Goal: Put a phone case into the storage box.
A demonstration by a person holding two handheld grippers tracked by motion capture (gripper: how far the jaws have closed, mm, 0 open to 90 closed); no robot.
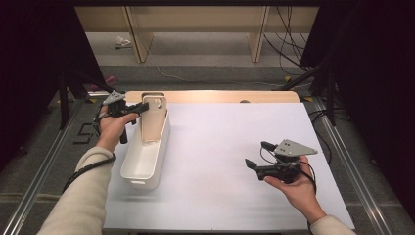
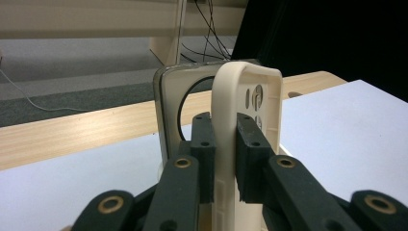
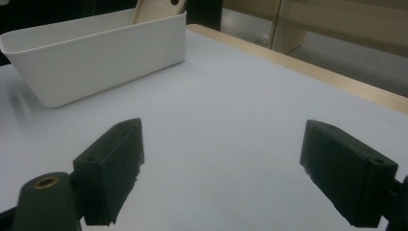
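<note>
High view: left gripper (image 1: 143,106) gripped a beige phone case (image 1: 153,120) standing upright at the far end of the white bin (image 1: 145,155); right gripper (image 1: 252,163) hovered well apart.
Left gripper view: jaws clamped the case's edge; release judged pending.
Right gripper view: jaws spread wide, empty.

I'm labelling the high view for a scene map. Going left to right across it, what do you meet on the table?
Left gripper → phone case clamped in it → white bin → bare white tabletop → right gripper, jaws apart.
</note>
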